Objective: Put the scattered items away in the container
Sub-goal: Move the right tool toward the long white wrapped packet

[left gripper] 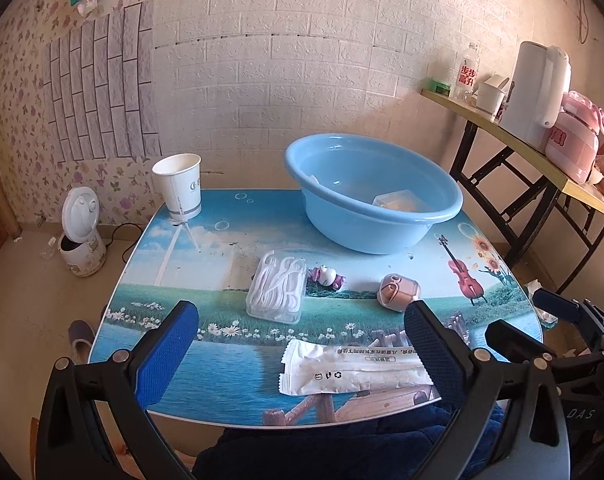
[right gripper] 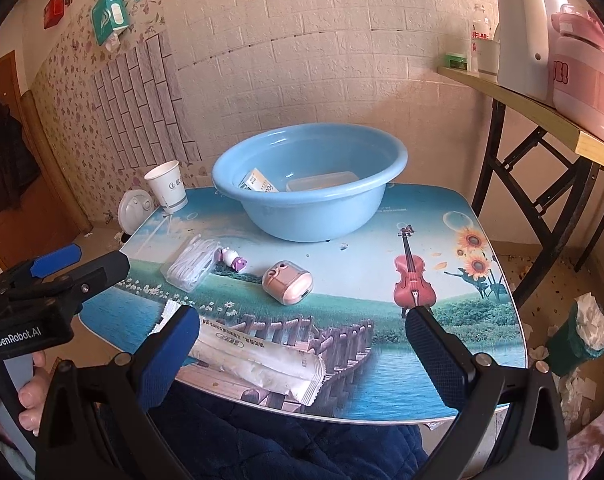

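Picture-printed table holds a round, light-blue plastic basin.

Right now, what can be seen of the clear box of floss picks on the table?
The floss pick box is a small rectangular container of clear plastic, packed with white floss picks lying in a loose heap. It lies flat on the printed table, in front of the blue basin. A small purple and white toy lies close at one side; whether they touch is unclear. Neither gripper touches it.
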`<control>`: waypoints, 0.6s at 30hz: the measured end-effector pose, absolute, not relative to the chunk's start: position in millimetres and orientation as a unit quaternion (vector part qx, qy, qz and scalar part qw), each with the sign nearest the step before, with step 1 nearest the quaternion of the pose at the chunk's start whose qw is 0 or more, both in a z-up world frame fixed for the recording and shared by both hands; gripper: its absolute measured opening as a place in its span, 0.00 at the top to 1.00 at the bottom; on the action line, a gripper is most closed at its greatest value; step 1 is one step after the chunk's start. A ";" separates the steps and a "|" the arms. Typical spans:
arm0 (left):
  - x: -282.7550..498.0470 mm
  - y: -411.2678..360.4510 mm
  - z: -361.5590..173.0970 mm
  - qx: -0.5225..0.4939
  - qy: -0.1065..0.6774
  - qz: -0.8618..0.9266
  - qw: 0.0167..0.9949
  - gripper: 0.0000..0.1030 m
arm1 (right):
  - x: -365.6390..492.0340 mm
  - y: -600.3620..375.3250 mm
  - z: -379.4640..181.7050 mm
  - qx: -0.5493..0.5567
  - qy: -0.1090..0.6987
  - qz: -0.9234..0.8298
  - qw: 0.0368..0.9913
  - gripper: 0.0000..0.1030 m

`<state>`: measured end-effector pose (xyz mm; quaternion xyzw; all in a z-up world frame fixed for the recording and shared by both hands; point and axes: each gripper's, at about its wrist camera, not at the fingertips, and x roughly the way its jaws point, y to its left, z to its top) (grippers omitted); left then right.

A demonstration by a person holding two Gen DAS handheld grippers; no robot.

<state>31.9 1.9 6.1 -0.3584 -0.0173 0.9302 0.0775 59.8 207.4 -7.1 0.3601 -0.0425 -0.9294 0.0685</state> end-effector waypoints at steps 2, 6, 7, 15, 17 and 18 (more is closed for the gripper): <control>31.3 -0.1 2.8 -0.363 -0.018 0.929 0.076 0.00 | 60.0 207.1 -8.5 0.362 -0.042 -0.929 0.070 0.00; 31.6 -3.0 -0.7 -0.367 -0.018 0.927 0.074 0.00 | 60.4 205.8 -11.2 0.365 -0.039 -0.927 0.073 0.00; 31.6 -3.2 -1.2 -0.367 -0.018 0.927 0.074 0.00 | 60.6 205.3 -11.9 0.365 -0.040 -0.927 0.074 0.00; 31.6 -0.9 -6.1 -0.373 -0.017 0.925 0.076 0.00 | 60.6 199.0 -12.9 0.364 -0.037 -0.927 0.083 0.00; 31.7 0.6 -7.3 -0.374 -0.016 0.924 0.078 0.00 | 60.2 198.6 -13.9 0.366 -0.037 -0.926 0.083 0.00; 31.9 1.8 -8.0 -0.375 -0.014 0.923 0.079 0.00 | 60.2 198.4 -14.5 0.367 -0.038 -0.926 0.084 0.00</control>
